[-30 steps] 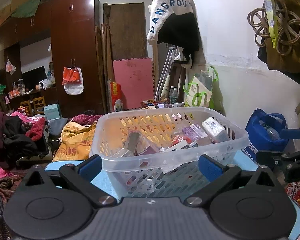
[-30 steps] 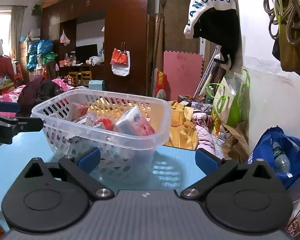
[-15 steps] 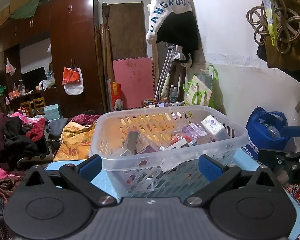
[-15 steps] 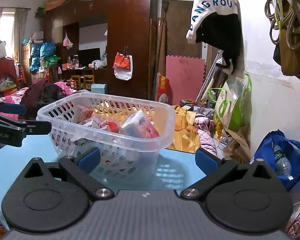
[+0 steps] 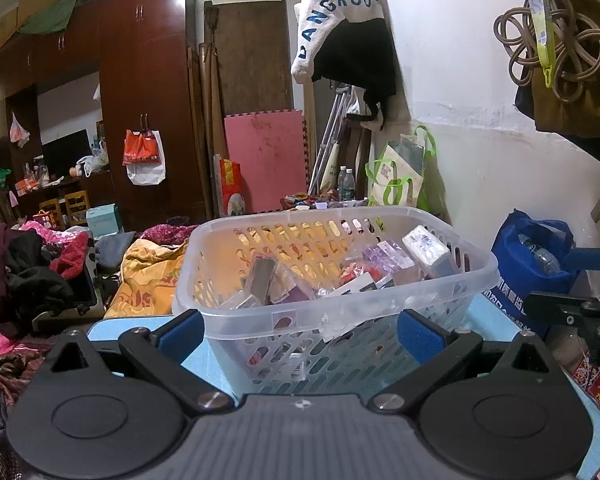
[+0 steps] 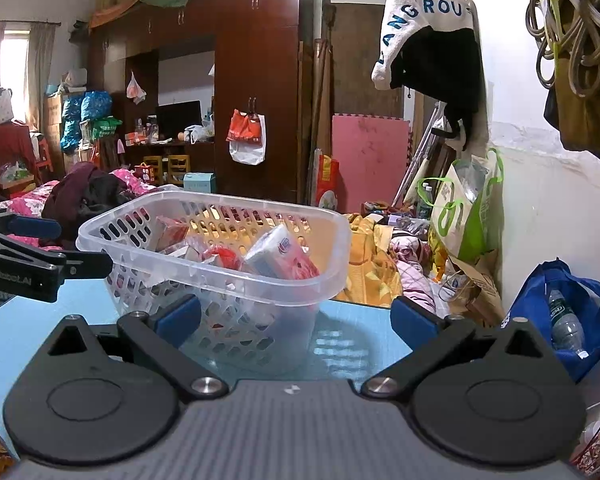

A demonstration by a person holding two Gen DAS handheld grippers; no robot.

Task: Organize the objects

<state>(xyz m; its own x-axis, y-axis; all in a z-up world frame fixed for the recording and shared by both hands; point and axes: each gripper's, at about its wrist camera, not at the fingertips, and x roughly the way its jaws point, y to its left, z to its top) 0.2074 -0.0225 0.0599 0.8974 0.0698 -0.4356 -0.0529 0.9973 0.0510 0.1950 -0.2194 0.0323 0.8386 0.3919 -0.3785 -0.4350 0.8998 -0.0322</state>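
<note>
A clear plastic basket (image 5: 284,312) with slotted walls stands on a light blue table (image 5: 204,360). It holds several small packets, among them a white tissue pack (image 5: 426,250) and a purple one (image 5: 384,256). My left gripper (image 5: 298,330) is open and empty, just in front of the basket. In the right wrist view the basket (image 6: 300,284) sits left of centre, with a red-and-white tissue pack (image 6: 280,256) inside. My right gripper (image 6: 296,318) is open and empty, close to the basket's right corner. The left gripper (image 6: 40,264) shows at the left edge there.
A blue bag (image 6: 560,312) with a water bottle stands right of the table against the white wall. A green-and-white tote (image 6: 464,208) leans further back. Clothes and bedding (image 5: 40,264) lie beyond the table's far edge. The right gripper (image 5: 580,304) shows at the right edge.
Both cameras have shifted slightly; the basket now sits a little more to the right in the right wrist view. Both grippers stay open and empty.
</note>
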